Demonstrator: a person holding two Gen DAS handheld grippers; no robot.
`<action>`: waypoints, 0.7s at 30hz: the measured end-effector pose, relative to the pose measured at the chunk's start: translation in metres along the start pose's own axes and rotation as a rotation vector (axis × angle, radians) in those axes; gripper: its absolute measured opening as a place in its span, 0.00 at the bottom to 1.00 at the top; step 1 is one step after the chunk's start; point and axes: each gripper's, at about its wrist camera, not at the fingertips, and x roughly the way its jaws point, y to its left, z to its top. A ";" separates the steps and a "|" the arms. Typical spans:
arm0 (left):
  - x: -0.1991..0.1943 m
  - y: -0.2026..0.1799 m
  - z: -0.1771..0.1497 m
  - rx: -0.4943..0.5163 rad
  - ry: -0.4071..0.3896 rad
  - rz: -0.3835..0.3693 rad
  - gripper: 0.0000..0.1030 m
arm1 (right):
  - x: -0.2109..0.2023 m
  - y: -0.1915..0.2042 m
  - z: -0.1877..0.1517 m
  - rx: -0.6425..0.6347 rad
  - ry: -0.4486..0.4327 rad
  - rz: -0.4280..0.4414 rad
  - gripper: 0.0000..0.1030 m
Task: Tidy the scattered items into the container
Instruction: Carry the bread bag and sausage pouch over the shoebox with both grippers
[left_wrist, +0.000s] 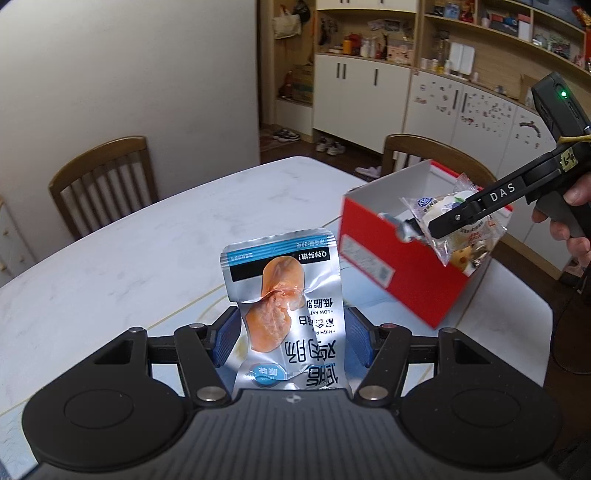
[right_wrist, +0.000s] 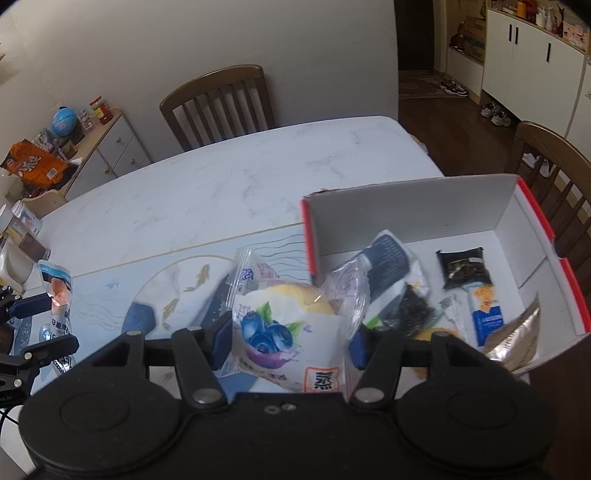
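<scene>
Nearest the left wrist camera, the left gripper (left_wrist: 291, 341) is clamped on a silver chicken-breast pouch (left_wrist: 284, 310), held upright above the near edge of the table (left_wrist: 155, 236). The foil looks light, slick and crinkly, so the grip on its flat lower half seems wise. The right gripper (right_wrist: 290, 338) is clenched on a blueberry bun packet (right_wrist: 291, 325), its blue pads pressing the wrapper's sides (soft bread inside, easily squashed). That packet hangs at the near rim of the red box (right_wrist: 498, 206), which stands towards the table's right edge and already holds several snack packets (right_wrist: 465, 273). Beyond the far edge stands a wooden chair (right_wrist: 218, 103).
</scene>
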 end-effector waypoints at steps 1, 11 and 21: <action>0.005 -0.006 0.004 0.004 0.001 -0.007 0.59 | -0.002 -0.006 0.000 0.003 -0.003 -0.004 0.57; 0.054 -0.070 0.040 0.073 0.027 -0.082 0.59 | -0.013 -0.072 0.003 0.035 -0.011 -0.050 0.57; 0.101 -0.126 0.080 0.160 0.052 -0.132 0.59 | -0.012 -0.129 0.012 0.036 0.007 -0.088 0.57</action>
